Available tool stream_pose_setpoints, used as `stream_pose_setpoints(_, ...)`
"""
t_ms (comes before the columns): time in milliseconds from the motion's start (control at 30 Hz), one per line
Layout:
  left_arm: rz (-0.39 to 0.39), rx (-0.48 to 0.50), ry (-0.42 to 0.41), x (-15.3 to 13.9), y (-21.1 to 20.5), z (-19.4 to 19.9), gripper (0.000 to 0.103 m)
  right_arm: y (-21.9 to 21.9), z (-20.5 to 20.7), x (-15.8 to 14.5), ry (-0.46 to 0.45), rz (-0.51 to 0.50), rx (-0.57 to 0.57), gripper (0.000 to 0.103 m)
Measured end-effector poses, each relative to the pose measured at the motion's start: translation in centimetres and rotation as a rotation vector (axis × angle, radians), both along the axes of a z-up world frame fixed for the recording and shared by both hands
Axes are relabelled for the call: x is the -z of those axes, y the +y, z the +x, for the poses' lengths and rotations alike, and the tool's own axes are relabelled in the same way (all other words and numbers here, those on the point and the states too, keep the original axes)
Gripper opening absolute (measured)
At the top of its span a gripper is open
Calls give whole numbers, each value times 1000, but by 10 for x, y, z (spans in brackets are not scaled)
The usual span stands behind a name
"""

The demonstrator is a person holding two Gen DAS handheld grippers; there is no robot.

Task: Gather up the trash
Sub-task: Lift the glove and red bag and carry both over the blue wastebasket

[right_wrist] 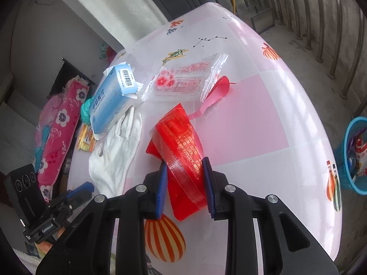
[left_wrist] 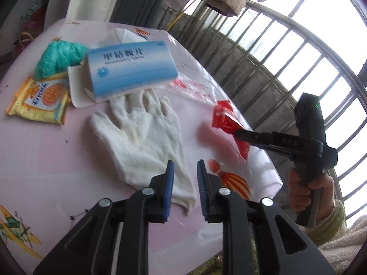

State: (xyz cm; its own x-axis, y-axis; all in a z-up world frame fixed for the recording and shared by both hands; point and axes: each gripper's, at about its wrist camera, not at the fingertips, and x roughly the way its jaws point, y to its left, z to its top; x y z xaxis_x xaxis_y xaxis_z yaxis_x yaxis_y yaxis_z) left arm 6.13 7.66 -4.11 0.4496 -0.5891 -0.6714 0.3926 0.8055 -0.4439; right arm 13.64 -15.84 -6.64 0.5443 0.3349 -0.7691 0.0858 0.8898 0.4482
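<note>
Left wrist view: left gripper (left_wrist: 183,178), jaws partly open, empty, above white cotton glove (left_wrist: 146,133) lying flat on the bench (left_wrist: 45,160). Glove: light, limp; best pinched at the cuff.

Right wrist view: right gripper (right_wrist: 184,183), jaws closed on red foil wrapper (right_wrist: 181,142), lifted off the bench. Wrapper: weightless, crinkly, slippery; blue wastebasket (right_wrist: 353,155) stands on the floor beyond the edge.

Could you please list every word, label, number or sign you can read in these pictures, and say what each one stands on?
"甲钴胺片": large dark characters on the blue and white cardboard medicine box; the Latin line beneath is blurred.
Barcode on that box's end flap: digits too small.
"120天": within the pale print on the red plastic wrapper; the rest is unreadable.
Yellow biscuit packet: brand blurred.
Clear wrapper with red flowers: print unreadable.
</note>
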Motion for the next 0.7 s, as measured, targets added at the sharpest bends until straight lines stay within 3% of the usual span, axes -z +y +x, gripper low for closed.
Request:
stream_pose_setpoints(100,37,-122,-6,1,12,19,37,3,4,1,-1,6,-2,27)
stream_pose_setpoints(167,54,-203,21,6,19,32,38,1,3,2,0,7,-8,27)
stream_pose_setpoints(367,52,-253,109,27,21,51,38,3,-3,9,7,5,-17,27)
stream_pose_setpoints(533,90,-247,72,26,8,53,38,3,-2,12,15,7,-15,27)
stream_pose_setpoints(700,156,-225,27,27,-5,47,18,3,-1,14,17,7,-16,27)
